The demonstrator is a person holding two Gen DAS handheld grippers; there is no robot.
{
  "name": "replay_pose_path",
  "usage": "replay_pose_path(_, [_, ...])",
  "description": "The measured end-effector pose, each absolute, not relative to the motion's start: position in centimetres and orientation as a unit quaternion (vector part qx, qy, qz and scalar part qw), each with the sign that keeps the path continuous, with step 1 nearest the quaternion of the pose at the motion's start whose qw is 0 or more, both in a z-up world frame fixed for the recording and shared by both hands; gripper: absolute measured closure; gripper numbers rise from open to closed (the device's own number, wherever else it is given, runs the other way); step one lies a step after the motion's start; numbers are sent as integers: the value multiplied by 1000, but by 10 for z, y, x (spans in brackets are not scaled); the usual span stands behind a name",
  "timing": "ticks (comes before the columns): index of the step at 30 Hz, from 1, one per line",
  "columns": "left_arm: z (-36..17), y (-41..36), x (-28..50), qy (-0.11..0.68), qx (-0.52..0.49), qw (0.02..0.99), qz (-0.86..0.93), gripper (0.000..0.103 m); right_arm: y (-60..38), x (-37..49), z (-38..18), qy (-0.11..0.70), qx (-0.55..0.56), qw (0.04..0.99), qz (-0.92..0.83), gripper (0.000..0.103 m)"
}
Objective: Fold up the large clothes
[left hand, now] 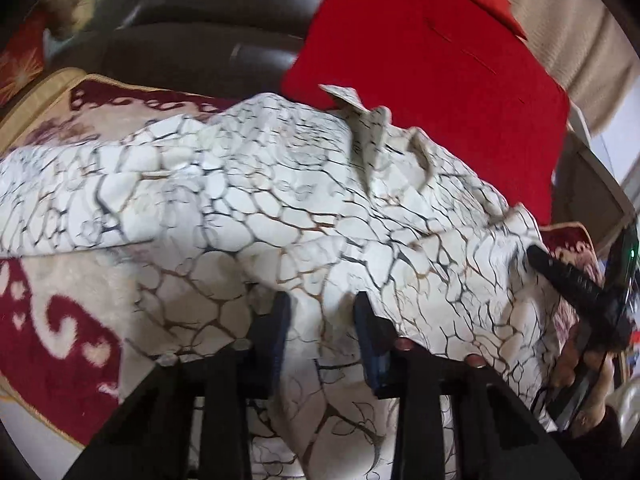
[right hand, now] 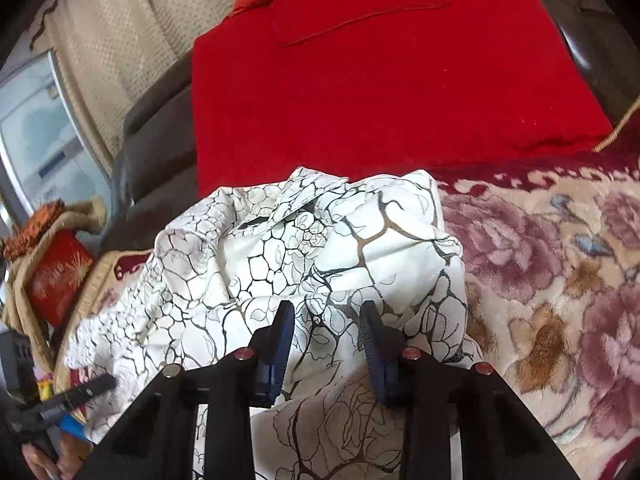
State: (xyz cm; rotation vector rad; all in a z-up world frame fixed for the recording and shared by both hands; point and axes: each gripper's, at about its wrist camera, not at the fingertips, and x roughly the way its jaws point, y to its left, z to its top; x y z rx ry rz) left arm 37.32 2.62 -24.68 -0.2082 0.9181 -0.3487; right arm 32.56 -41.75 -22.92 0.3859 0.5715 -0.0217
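Note:
A large white garment (left hand: 280,184) printed with black and gold crack-like veins lies rumpled across a plush floral blanket (left hand: 52,320). Its collar (left hand: 360,108) points toward the sofa back. My left gripper (left hand: 323,312) hovers over the garment's near edge, its blue-padded fingers apart, with cloth lying in the gap and not pinched. The right wrist view shows the same garment (right hand: 280,248) bunched up. My right gripper (right hand: 326,320) stands over it, fingers likewise apart with loose cloth under and between them. Each gripper shows at the edge of the other's view: the right gripper (left hand: 560,276), the left gripper (right hand: 80,392).
A red cushion-like cloth (right hand: 380,100) leans on the dark leather sofa back (left hand: 200,20) just behind the garment. The floral blanket (right hand: 560,260) spreads to the right. A person's hand (left hand: 592,380) holds the right tool. A red box (right hand: 56,280) and beige curtain (right hand: 100,60) lie at the left.

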Motion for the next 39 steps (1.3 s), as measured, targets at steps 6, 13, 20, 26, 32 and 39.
replay_pose_path(6, [-236, 20, 363, 444, -101, 876, -161, 22, -420, 329, -233, 292, 196, 936, -12, 67])
replay_pose_path(13, [-254, 22, 368, 479, -116, 859, -138, 68, -419, 325, -233, 289, 195, 937, -10, 67])
replay_pose_path(20, [-221, 9, 368, 428, -86, 885, -165, 91, -423, 319, -228, 269, 214, 939, -2, 67])
replay_pose_path(26, [-155, -30, 393, 349, 76, 917, -176, 90, -416, 312, -213, 222, 225, 949, 21, 67])
replay_pose_path(32, [-223, 14, 435, 476, 61, 871, -104, 81, -384, 339, -234, 304, 205, 929, 54, 66])
replay_pose_path(39, [-213, 88, 368, 432, -9, 898, -80, 65, -368, 340, -235, 321, 191, 923, 90, 65])
